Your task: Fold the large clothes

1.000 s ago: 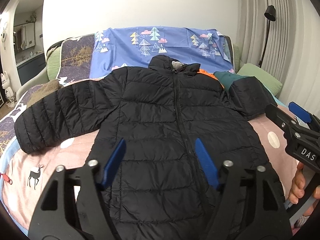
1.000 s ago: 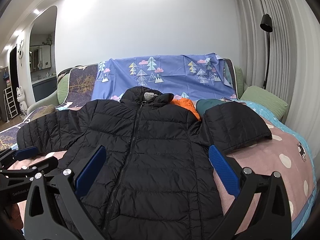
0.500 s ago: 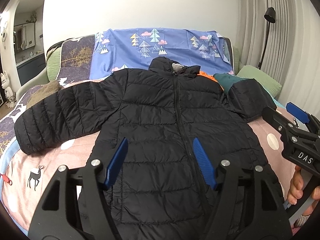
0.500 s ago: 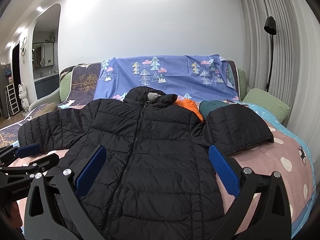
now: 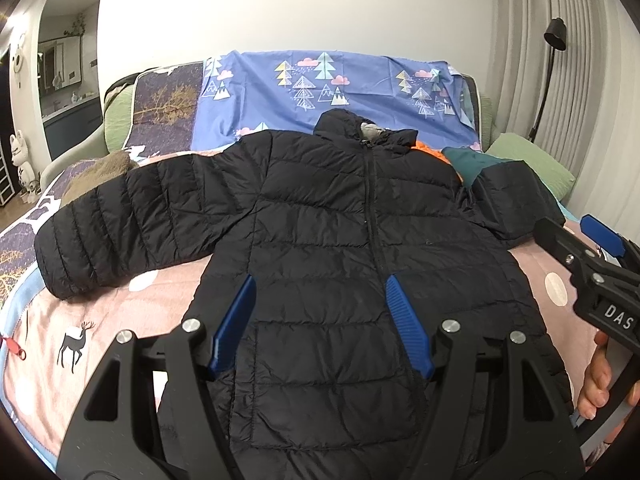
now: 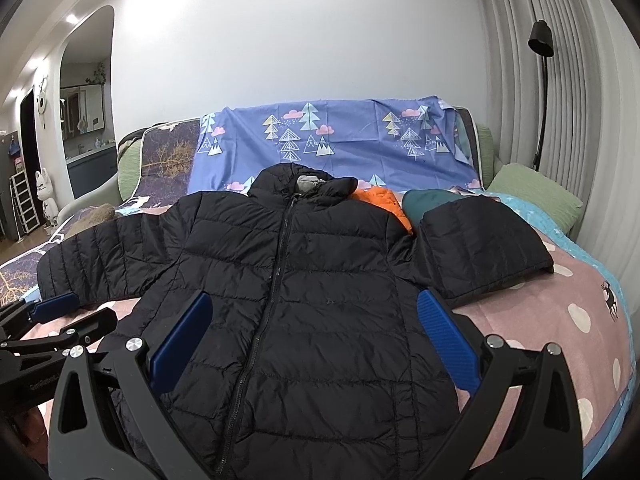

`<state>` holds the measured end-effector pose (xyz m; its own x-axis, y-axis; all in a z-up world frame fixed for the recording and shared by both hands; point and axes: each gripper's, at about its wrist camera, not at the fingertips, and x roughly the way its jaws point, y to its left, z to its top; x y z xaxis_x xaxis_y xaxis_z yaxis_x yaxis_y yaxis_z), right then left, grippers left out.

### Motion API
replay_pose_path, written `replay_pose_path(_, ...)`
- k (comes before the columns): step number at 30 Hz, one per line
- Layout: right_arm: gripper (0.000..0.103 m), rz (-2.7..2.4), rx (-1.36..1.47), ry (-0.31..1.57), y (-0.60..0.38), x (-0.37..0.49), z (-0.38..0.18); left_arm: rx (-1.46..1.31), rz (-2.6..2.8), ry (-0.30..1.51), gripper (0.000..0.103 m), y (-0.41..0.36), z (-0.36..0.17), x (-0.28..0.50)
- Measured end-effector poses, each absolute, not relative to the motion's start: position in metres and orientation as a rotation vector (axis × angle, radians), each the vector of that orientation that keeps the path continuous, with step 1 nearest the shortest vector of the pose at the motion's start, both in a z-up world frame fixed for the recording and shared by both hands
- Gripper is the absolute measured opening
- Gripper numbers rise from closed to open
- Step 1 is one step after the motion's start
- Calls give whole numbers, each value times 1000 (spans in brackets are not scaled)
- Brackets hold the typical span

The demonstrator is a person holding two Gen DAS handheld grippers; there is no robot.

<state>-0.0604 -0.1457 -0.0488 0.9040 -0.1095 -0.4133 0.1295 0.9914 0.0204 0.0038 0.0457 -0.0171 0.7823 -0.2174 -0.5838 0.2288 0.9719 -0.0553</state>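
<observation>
Above the bed, nothing has been moved: black jacket lies unfolded, both grippers' fingers held spread and empty

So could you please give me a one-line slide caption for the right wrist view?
Open right tongs hover over a zipped black jacket spread flat on the bed.

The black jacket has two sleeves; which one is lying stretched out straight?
The sleeve on the picture's left side of the black jacket is stretched out across the bed. The other sleeve looks shorter, seemingly folded near the green pillow.
</observation>
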Motion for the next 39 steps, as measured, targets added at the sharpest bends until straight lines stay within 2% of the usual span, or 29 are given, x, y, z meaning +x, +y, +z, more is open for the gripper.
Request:
replay_pose_path(6, 102, -111, 48, 427, -143, -58, -49, 21, -239, 637, 69, 45, -20, 5)
replay_pose_path(13, 102, -112, 49, 431, -141, -57, -50, 17, -232, 644, 75, 46, -23, 7)
replay_pose_path(35, 102, -101, 39, 461, -136, -47, -58, -23, -206, 694, 75, 68, -45, 25)
replay_pose_path(39, 102, -95, 31, 475, -134, -43, -61, -56, -219, 710, 72, 78, -54, 32)
